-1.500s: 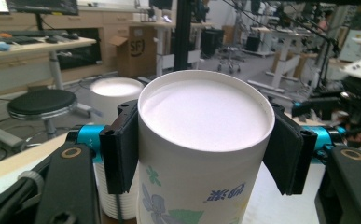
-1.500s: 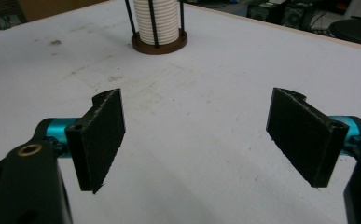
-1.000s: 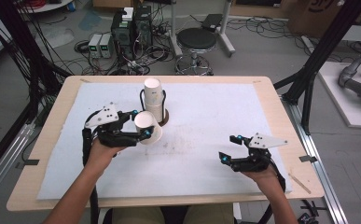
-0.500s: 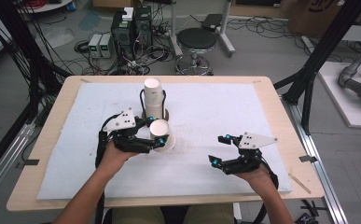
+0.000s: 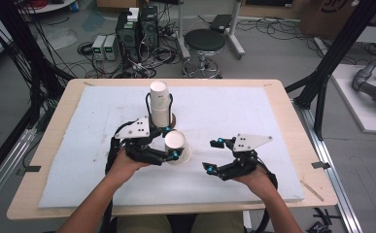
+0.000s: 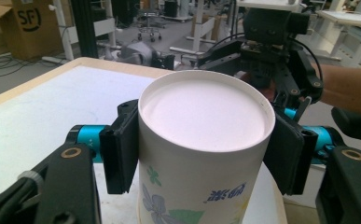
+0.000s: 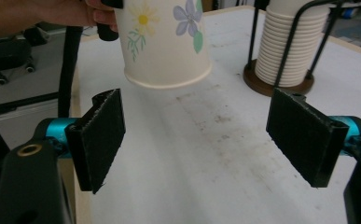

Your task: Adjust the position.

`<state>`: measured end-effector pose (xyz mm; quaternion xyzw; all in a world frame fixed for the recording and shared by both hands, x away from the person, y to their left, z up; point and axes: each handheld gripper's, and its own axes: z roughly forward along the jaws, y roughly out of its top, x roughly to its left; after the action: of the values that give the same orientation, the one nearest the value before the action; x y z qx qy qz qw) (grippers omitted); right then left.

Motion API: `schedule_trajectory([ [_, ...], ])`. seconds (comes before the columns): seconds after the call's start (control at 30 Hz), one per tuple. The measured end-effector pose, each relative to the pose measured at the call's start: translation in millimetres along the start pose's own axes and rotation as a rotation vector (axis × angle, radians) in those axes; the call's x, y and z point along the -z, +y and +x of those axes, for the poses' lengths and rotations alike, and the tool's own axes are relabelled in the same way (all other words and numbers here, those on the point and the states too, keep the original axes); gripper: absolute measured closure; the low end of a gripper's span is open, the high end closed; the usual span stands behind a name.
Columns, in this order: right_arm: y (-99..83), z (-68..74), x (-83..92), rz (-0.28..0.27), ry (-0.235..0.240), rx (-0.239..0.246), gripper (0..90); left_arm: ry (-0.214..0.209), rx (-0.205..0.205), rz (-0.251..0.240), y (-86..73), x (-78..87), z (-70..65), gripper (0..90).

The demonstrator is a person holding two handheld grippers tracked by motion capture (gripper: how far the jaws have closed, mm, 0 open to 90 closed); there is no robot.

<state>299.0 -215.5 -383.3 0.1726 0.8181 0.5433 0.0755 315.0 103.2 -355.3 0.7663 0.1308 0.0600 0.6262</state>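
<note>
Left gripper (image 5: 172,141) clamped on a paper cup (image 5: 176,146), one pad on each side of the cup wall near its closed base. Cup is upside down, base up, rim facing the mat; flower print and blue lettering on its side, seen in the left gripper view (image 6: 201,154). In the right gripper view the cup (image 7: 162,39) hangs clear above the white mat (image 7: 206,154), its rim not touching it.

Held cup sits just in front of the cup stack (image 5: 160,104), which stands in a black wire holder (image 5: 169,108) on a brown round base near the middle of the mat.

Right gripper (image 5: 213,154) jaws wide apart, nothing between them; it is a little to the right of the held cup, pointing toward it, apart from it.

Wooden table (image 5: 292,104) under the mat; stool (image 5: 204,41) and cabling on the floor beyond
</note>
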Motion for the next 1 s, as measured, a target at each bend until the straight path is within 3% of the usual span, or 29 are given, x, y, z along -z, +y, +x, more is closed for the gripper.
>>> schedule_trajectory([
  [0.23, 7.0, -0.7, -16.2, 0.004, 0.042, 0.015, 19.9, -0.029, -0.003, 0.005, 0.5, -3.6, -1.1, 35.3],
  [0.27, 7.9, 0.0, -18.1, 0.004, 0.055, 0.016, 19.9, -0.034, -0.001, 0.006, 0.3, -4.5, -1.5, 35.2],
  [0.3, 8.5, 3.2, -19.2, 0.025, 0.100, -0.011, 20.0, -0.041, -0.004, 0.007, 0.3, -5.2, -1.6, 35.3],
  [0.33, 9.2, 1.0, -21.6, 0.009, 0.067, 0.019, 20.0, -0.043, -0.005, 0.009, 0.2, -5.7, -1.9, 35.2],
  [0.9, 11.3, 6.4, -39.1, 0.008, 0.136, 0.013, 20.5, -0.124, -0.007, -0.010, -1.5, -16.4, -6.4, 35.4],
  [1.0, 11.0, 6.1, -41.1, 0.007, 0.151, 0.024, 24.3, -0.130, -0.010, -0.012, -1.8, -16.9, -6.9, 35.7],
])
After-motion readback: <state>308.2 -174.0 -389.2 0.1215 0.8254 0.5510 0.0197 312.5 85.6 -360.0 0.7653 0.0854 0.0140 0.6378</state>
